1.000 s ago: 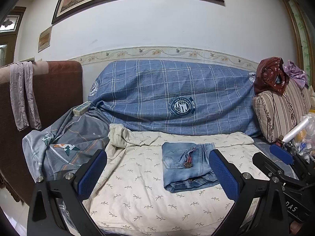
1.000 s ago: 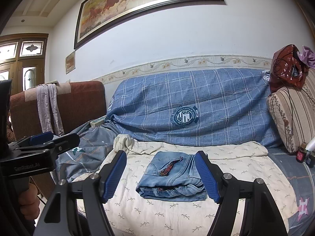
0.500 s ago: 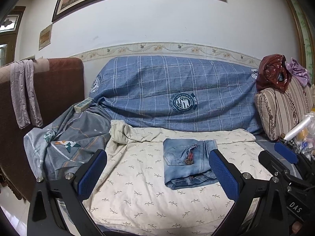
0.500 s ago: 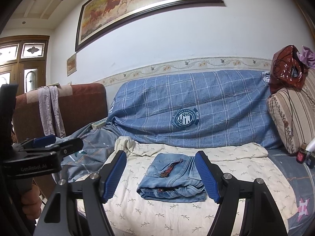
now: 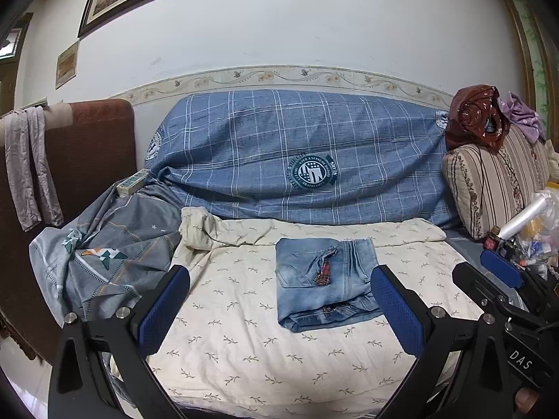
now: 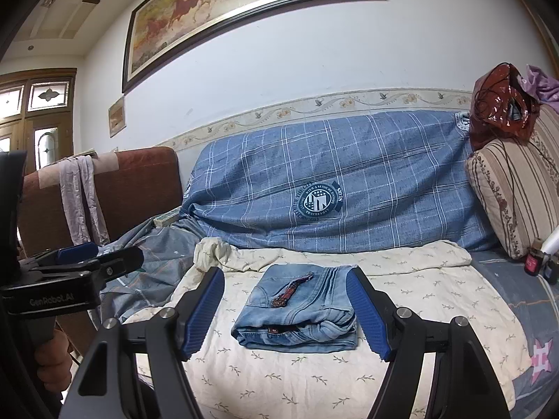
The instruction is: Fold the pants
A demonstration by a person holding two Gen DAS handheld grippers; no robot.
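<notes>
Beyond our spread fingertips, the folded light-blue denim pants (image 5: 323,282) (image 6: 300,312) are lying on the cream leaf-print sheet (image 5: 244,342); we're holding left gripper (image 5: 279,309) and right gripper (image 6: 286,310) wide apart, touching nothing.

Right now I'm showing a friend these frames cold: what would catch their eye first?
The folded jeans, a compact denim bundle mid-seat on the cream leaf-print sheet. Next, the blue plaid cover draped over the sofa back, with the horse painting above. Both open tongs, left and right, frame the jeans without touching.

Both views sofa-facing (image 5: 314,160) (shared jeans (image 6: 297,310))
</notes>
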